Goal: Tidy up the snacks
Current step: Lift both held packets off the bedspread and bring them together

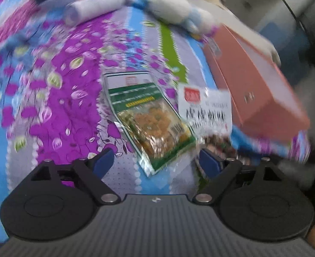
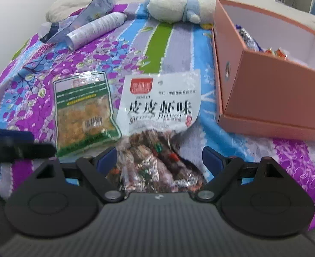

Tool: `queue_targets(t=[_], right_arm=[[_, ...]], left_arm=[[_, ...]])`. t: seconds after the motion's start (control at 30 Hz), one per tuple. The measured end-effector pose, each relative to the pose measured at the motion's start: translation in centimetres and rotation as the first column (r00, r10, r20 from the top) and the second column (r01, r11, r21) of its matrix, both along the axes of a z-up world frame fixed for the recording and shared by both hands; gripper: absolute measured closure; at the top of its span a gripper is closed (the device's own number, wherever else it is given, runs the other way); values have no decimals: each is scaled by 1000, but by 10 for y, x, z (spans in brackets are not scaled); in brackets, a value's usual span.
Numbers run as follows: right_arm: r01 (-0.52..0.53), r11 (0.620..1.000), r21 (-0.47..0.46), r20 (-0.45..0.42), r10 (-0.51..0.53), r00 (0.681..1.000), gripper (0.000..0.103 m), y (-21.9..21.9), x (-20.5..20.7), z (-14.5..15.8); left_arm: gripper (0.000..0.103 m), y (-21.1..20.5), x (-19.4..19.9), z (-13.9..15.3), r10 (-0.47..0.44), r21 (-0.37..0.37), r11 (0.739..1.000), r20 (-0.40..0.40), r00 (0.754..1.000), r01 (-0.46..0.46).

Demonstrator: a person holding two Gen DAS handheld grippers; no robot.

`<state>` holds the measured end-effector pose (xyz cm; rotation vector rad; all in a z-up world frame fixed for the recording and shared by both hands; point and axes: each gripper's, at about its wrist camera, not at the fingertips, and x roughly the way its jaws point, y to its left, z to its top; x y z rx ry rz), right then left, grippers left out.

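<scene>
On the flowered bedspread (image 2: 39,68) a green snack packet (image 2: 84,111) and a white snack packet (image 2: 159,107) lie side by side. A pink open box (image 2: 264,75) with several wrapped snacks (image 2: 249,38) inside stands to their right. My right gripper (image 2: 158,160) is open, low over the white packet, whose dark lower half lies between the fingers. My left gripper (image 1: 156,161) is open too, with the lower corner of the green packet (image 1: 148,117) between its fingers; the white packet (image 1: 206,107) and the box (image 1: 253,81) are to its right. The left view is blurred.
A white spray can (image 2: 95,30) and a crumpled foil pouch (image 2: 97,6) lie at the far left of the bed. A white and blue plush toy (image 2: 178,8) sits at the back next to the box. The left gripper's finger (image 2: 18,147) shows at the right view's left edge.
</scene>
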<state>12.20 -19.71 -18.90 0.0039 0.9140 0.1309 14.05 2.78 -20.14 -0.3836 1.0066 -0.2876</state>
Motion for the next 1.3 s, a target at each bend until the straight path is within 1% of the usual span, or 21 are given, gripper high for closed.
queue_targets(t=[0.1,0.17,0.27,0.33,0.37,0.4,0.43,0.5,0.57,0.6,0.73,0.9,1.0,1.03,1.2,1.3], right_arm=[[-15,1000,18,-3,15,1000,15,1,-2,-7],[-33,999,5,-5,33,999,15,5,-2,-12],[-67,997,-28,25,67,997,16,11,-4,-14],[-76,996,-49,30,77,997,23,13,-5,-14],[-79,995,-63,35,81,996,31,13,-5,-13],[-83,994,-75,40,87,995,40,12,-6,-12],[-83,993,-80,43,86,995,45,11,-6,-10],[-78,995,-57,41,80,996,54,4,-5,-7],[-81,996,-39,41,83,996,61,0,-5,-4],[-87,996,-34,46,89,995,71,-1,-6,-2],[-100,995,7,29,100,995,73,-1,-6,0],[-111,986,126,-8,113,994,78,2,-9,-1],[-142,966,216,-23,150,988,79,8,-10,-2],[-153,961,231,-28,164,986,79,12,-11,-3],[-198,953,231,-29,210,977,79,28,-17,-4],[-195,954,227,-32,208,978,79,28,-15,-4]], left_arm=[[10,5,12,-5,77,-88,993,-63,995,-82],[9,4,19,-6,100,-104,989,-89,991,-109],[7,-3,29,-8,122,-92,987,-107,987,-132],[7,-6,34,-10,127,-91,986,-119,985,-138],[7,-7,35,-11,131,-94,985,-125,983,-143],[7,-8,36,-12,135,-99,984,-130,982,-149],[7,-8,37,-13,140,-101,983,-133,981,-153],[7,-8,40,-12,145,-96,983,-135,980,-158],[7,-9,42,-12,146,-84,984,-134,980,-158],[7,-9,44,-11,146,-78,984,-130,981,-157],[7,-9,48,-7,145,-52,987,-122,982,-152],[7,-8,52,-4,145,-21,989,-112,983,-148],[7,-10,55,-4,138,17,990,-109,984,-137],[7,-12,55,-4,131,29,991,-108,986,-129],[7,-22,54,-7,71,93,994,-107,992,-61],[7,-28,51,-10,37,107,994,-116,993,-24]])
